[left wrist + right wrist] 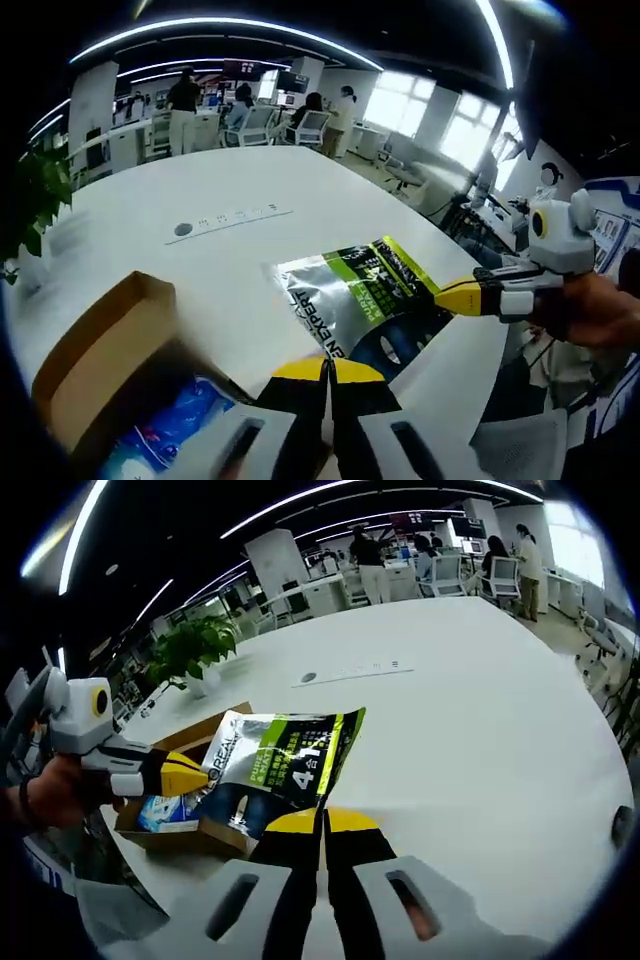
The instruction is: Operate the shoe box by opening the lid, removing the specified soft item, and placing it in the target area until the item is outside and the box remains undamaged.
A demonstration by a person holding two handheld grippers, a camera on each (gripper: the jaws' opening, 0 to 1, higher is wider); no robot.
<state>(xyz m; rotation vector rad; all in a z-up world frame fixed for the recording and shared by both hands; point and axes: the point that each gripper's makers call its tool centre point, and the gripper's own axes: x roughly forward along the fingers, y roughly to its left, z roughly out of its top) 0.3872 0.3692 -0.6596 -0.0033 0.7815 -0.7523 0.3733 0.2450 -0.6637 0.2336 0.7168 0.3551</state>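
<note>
A silver, green and black soft foil pouch (283,765) printed with white lettering hangs above a broad white oval table (480,710), pinched at its lower edge between the closed yellow-tipped jaws of the right gripper (322,825). In the left gripper view the same pouch (360,295) appears lifted clear of the tabletop (200,190), with the right gripper (452,297) reaching in from the right, held by a person's hand (598,312), its yellow tips clamped on the pouch's corner.

The open brown cardboard shoe box (100,350) sits on the table near its edge, one flap standing up. Inside it lies a blue-and-white printed soft package (165,435); its exact form is hard to make out, since the picture blurs there. In the right gripper view the box (195,825) lies partly behind the pouch, with the blue package (165,810) showing in its opening.

The left gripper (328,372) hovers just beside the box's open top, its yellow-tipped jaws drawn together with nothing visibly between them. In the right gripper view it (190,775) comes in from the left, held by a person's hand (55,790), its tips over the box.

A grey strip of sockets (225,218) is set flat into the table's middle. A green leafy potted plant (195,645) stands at the far edge of the table. Beyond, several people (185,105) stand and sit among desks in a bright open office
</note>
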